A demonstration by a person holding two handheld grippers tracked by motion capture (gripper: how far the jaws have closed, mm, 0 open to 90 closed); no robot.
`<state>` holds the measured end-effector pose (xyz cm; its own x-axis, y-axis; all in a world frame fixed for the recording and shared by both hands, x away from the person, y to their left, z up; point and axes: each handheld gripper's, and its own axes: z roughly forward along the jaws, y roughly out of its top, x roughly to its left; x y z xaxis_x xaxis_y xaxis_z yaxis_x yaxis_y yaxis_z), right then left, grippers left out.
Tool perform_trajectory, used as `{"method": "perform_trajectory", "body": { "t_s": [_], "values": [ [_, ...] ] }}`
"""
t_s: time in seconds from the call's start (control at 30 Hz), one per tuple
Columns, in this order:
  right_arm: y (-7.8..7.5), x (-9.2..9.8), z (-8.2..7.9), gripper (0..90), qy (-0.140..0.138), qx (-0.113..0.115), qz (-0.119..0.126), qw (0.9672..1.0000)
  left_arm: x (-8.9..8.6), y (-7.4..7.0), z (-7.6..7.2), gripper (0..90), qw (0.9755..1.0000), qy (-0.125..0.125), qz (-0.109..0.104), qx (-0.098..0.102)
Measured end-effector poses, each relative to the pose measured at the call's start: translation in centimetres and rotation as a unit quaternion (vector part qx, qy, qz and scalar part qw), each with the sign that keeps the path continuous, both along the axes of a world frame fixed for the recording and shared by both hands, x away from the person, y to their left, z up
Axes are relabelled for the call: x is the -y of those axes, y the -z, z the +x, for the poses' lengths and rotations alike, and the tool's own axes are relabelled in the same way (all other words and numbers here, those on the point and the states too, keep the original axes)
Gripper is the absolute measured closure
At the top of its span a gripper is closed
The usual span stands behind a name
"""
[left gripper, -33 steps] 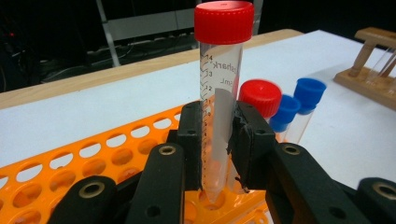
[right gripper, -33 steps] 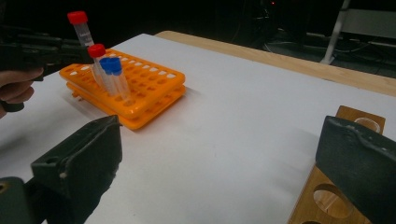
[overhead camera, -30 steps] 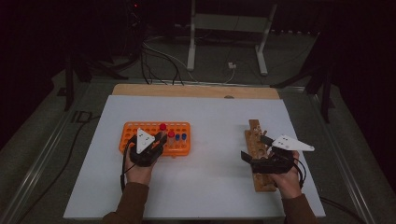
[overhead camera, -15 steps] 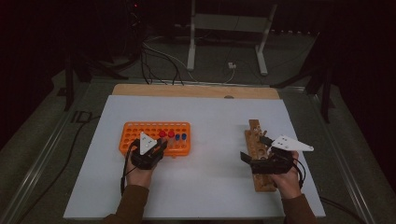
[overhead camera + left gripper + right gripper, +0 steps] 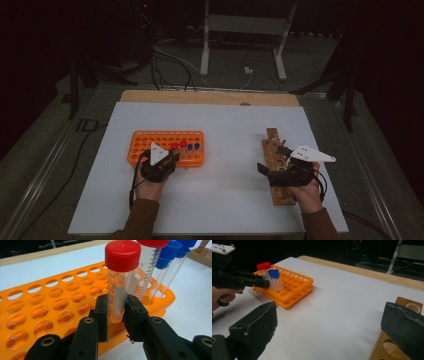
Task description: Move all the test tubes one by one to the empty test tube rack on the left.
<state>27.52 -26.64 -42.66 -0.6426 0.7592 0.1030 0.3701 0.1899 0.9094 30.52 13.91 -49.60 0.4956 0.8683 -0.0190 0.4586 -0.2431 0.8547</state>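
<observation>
Red-capped tube (image 5: 120, 282) stands upright in a hole of the orange rack (image 5: 50, 305), and the left tongs (image 5: 117, 312) have it between their two black tips, low on its clear wall, well under the cap. The jaws have just been opening a little; the left tip lies against the tube, while on the right side I cannot tell whether the tip presses or has just come off. In the left gripper view a second red-capped tube (image 5: 150, 262) stands at about 1 o'clock from the held one, just behind it, and the blue-capped tubes (image 5: 172, 260) follow at 2 o'clock, all in the same rack.

From the high view the rack (image 5: 150, 140) lies on the white desk (image 5: 220, 125) at 12 o'clock from the left tongs (image 5: 172, 155).

The right tongs (image 5: 329, 327) are released, jaws standing wide with bare desk between them. They sit over the wooden rack (image 5: 272, 140), well apart from the tubes, which lie toward 10 o'clock in the right gripper view.
</observation>
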Motion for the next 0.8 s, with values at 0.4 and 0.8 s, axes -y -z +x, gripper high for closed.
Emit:
{"method": "perform_trajectory", "body": {
  "t_s": [0.4,0.8],
  "values": [
    [-0.2,0.3,0.1,0.8,0.005,0.004,-0.001,1.0000,-0.8,-1.2,-1.2,43.5,0.9991,-0.002,-0.039,0.016],
    [-0.6,1.7,1.3,0.9,0.036,0.008,-0.014,0.9992,-0.8,-2.5,-2.5,16.3,0.9962,-0.001,-0.077,0.042]
  ]
}}
